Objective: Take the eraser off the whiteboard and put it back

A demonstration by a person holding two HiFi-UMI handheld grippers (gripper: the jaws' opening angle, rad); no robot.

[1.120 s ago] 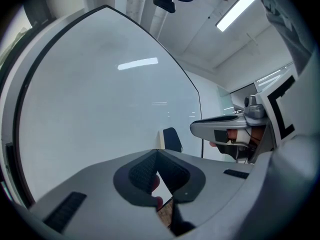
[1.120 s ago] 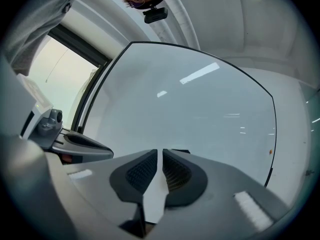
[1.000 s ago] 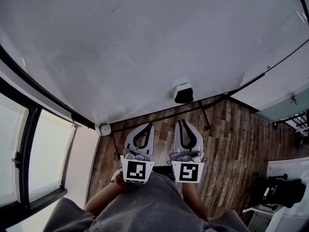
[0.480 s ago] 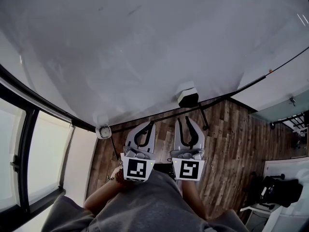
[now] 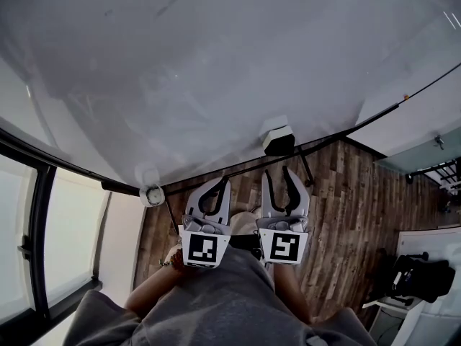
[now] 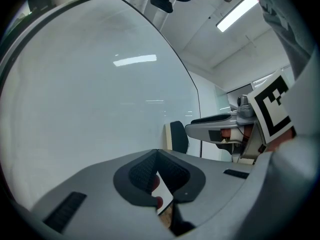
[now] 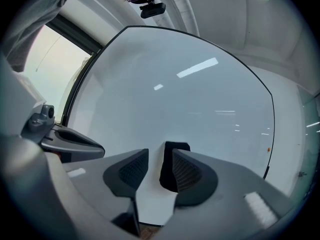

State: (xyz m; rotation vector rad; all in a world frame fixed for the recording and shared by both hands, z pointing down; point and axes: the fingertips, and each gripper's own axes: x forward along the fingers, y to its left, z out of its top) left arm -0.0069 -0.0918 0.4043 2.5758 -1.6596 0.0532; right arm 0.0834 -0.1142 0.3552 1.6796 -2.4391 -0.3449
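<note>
Low on the whiteboard [image 5: 216,63], near its bottom edge, the dark eraser [image 5: 277,140] [image 7: 167,169] is clinging to the white surface. Just short of it, the right gripper [image 5: 279,182] [image 7: 159,156] is pointing its way, jaws partly apart after just opening and gripping nothing, with the eraser showing through the gap. Alongside, the left gripper [image 5: 218,187] [image 6: 156,155] is sitting with jaws closed tip to tip, empty.

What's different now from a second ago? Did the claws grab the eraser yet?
The right gripper has just been opening its jaws: they were nearly together and now stand apart, with nothing held between them. It has also edged a little nearer the eraser. Nothing was grabbed. The eraser stays on the whiteboard, and the left gripper stays shut.
</note>
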